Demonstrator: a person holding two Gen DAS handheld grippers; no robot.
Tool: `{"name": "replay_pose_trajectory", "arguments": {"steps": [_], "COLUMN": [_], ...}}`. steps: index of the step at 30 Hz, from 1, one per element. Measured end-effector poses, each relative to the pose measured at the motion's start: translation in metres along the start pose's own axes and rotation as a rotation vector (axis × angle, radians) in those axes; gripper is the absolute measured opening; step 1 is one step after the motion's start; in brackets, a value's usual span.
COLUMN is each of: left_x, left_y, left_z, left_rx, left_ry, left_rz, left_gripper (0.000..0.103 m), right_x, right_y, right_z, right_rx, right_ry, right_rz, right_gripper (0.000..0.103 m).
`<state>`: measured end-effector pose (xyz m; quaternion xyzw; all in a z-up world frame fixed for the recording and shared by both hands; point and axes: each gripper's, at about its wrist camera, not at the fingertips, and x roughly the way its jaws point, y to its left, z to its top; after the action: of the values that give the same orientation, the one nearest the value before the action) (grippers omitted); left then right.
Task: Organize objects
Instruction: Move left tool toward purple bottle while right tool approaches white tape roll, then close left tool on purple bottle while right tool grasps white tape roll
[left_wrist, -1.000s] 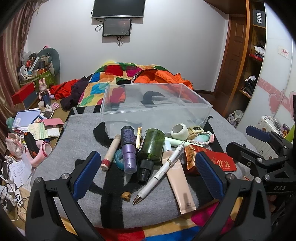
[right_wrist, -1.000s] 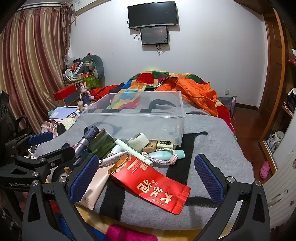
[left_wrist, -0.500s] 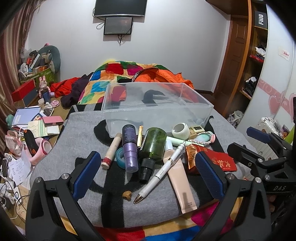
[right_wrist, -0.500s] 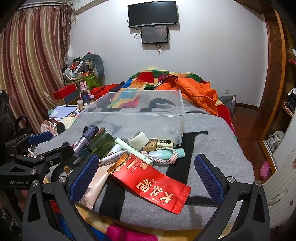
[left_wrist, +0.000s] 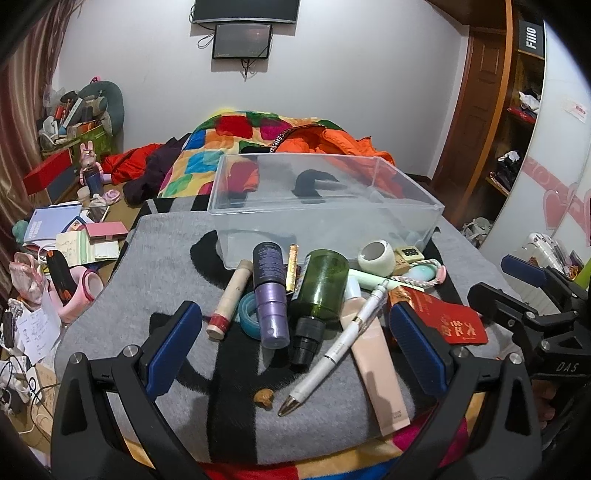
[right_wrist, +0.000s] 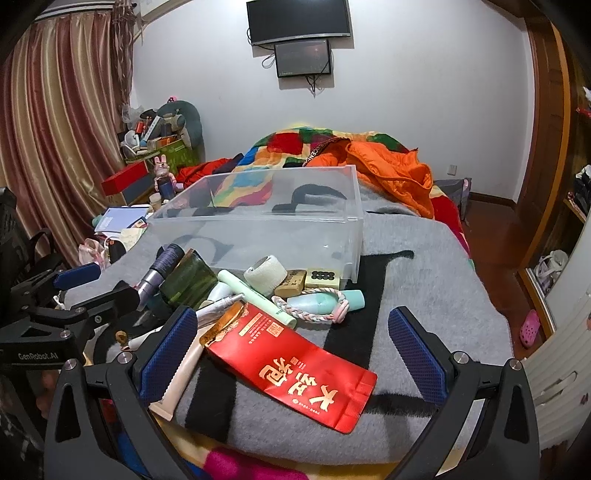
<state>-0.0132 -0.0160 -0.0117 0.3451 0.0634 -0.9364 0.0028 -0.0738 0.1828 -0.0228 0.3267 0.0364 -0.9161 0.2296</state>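
Left wrist view shows the left gripper (left_wrist: 293, 345) spread wide and holding nothing, low over a heap of small things on the gray blanket (left_wrist: 162, 254); the right gripper (right_wrist: 291, 352) is wide apart too, and empty; the clear box (left_wrist: 325, 206) sits on the blanket and looks empty, so I think no thing has gone in yet; all the little things lie just in front of the box; the green bottle (left_wrist: 320, 291) lies on its side in front of the box, cap toward the camera; it may be glass, so it could be heavy, slick and easy to break; a good hold is across its fat middle; the purple bottle (left_wrist: 271, 295) lies beside it, on the left, and would roll if pushed; the white pen (left_wrist: 341, 343) lies slanted across the pink tube (left_wrist: 376, 365); the pen is light and stiff, best pinched at its middle; the tube is soft and will squish, so hold it gently; the red packet (right_wrist: 291, 365) lies in front of the box on the right; it is flat, thin and floppy, so pinch one edge; the white tape roll (right_wrist: 265, 276) sits close against the box and looks light and a bit soft.
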Motion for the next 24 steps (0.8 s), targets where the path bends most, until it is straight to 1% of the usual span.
{"name": "replay_pose_trajectory", "arguments": {"steps": [8, 10, 11, 12, 14, 19, 21, 22, 24], "left_x": [0.013, 0.016, 0.019, 0.022, 0.030, 0.045, 0.052, 0.055, 0.060], "left_y": [0.010, 0.014, 0.016, 0.018, 0.024, 0.035, 0.037, 0.037, 0.038], "left_z": [0.009, 0.013, 0.015, 0.017, 0.022, 0.028, 0.030, 0.030, 0.030], "left_rx": [-0.006, -0.010, -0.009, -0.009, -0.020, -0.041, -0.042, -0.043, -0.043], "left_ry": [0.008, 0.012, 0.019, 0.029, 0.044, 0.068, 0.087, 0.095, 0.108], "left_rz": [0.008, 0.012, 0.016, 0.021, 0.029, 0.034, 0.023, 0.018, 0.013], "left_gripper": [0.103, 0.095, 0.087, 0.083, 0.082, 0.074, 0.066, 0.065, 0.059], "right_x": [0.016, 0.021, 0.024, 0.026, 0.031, 0.044, 0.050, 0.053, 0.059], "right_y": [-0.007, -0.010, -0.012, -0.013, -0.015, -0.013, -0.009, -0.007, -0.002], "right_z": [0.009, 0.012, 0.014, 0.015, 0.018, 0.026, 0.029, 0.031, 0.033], "right_rx": [0.011, 0.018, 0.020, 0.021, 0.026, 0.024, 0.010, 0.005, -0.001], "right_ry": [0.024, 0.029, 0.029, 0.030, 0.028, 0.026, 0.031, 0.036, 0.047], "right_rz": [-0.006, -0.005, -0.007, -0.010, -0.008, 0.022, 0.024, 0.030, 0.046], "right_gripper": [0.103, 0.103, 0.103, 0.103, 0.102, 0.101, 0.095, 0.094, 0.089]}}
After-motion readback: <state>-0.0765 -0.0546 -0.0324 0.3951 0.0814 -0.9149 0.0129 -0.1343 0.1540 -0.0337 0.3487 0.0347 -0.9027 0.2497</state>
